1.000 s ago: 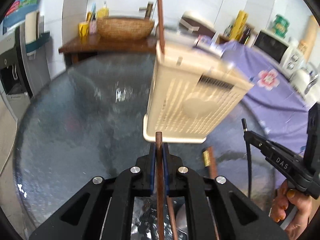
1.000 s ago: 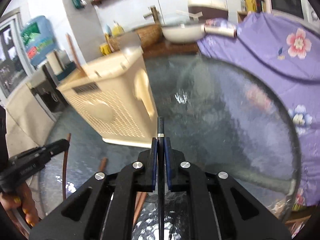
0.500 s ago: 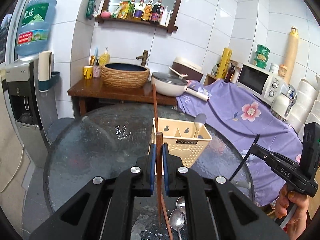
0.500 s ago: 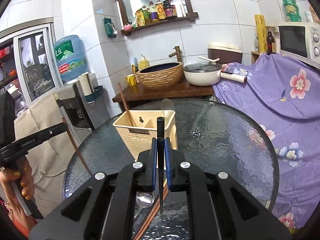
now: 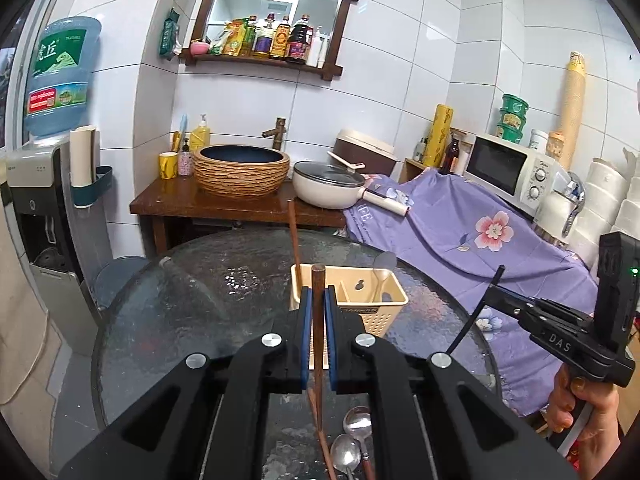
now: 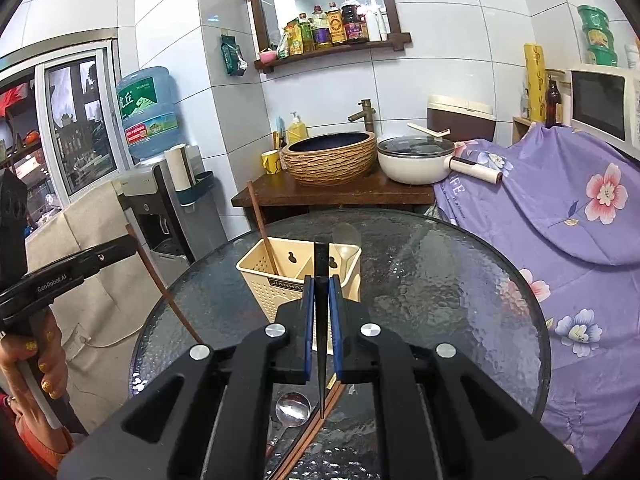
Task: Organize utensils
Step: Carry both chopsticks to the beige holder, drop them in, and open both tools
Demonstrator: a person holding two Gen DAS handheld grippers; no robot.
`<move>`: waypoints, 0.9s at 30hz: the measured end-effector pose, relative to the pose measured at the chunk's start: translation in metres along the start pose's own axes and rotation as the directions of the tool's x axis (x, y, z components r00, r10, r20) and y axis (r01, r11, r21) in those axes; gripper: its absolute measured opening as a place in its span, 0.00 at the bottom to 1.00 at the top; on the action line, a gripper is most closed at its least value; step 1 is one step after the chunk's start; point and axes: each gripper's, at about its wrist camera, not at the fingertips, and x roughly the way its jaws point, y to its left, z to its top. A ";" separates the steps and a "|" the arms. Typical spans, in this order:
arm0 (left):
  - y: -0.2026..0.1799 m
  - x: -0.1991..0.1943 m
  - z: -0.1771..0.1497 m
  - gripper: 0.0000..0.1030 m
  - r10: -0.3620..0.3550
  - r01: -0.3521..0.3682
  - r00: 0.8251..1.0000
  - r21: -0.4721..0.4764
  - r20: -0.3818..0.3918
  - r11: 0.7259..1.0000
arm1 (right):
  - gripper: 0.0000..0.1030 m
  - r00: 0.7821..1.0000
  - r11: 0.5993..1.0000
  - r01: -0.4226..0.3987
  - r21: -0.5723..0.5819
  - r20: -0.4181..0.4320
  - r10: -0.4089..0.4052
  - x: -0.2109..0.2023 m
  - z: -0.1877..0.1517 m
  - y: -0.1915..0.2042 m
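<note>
A beige slotted utensil holder (image 5: 362, 302) (image 6: 280, 280) stands on the round glass table (image 5: 200, 304). It holds a brown chopstick (image 5: 294, 236) (image 6: 260, 224) and a spoon (image 5: 382, 268). My left gripper (image 5: 319, 300) is shut on a brown chopstick (image 5: 318, 328), held above the table in front of the holder. My right gripper (image 6: 320, 292) is shut on a black chopstick (image 6: 320, 320), also raised before the holder. Spoons (image 5: 352, 440) (image 6: 292, 408) and brown chopsticks (image 6: 312, 436) lie on the table near me.
A wooden counter (image 5: 224, 204) with a woven basin (image 5: 242, 172) and a white pan (image 5: 332, 186) stands behind the table. Purple floral cloth (image 5: 472, 236) covers things on the right. A water dispenser (image 5: 44, 216) is on the left.
Both grippers have lifted up and back from close against the holder, each still holding its chopstick. The holder now looks small and the whole table shows.
</note>
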 end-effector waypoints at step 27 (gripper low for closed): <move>-0.027 0.036 0.150 0.06 0.012 -0.013 0.994 0.004 0.110 1.000 | 0.08 0.994 1.000 0.028 -0.007 0.108 -0.028 0.030 0.164 0.011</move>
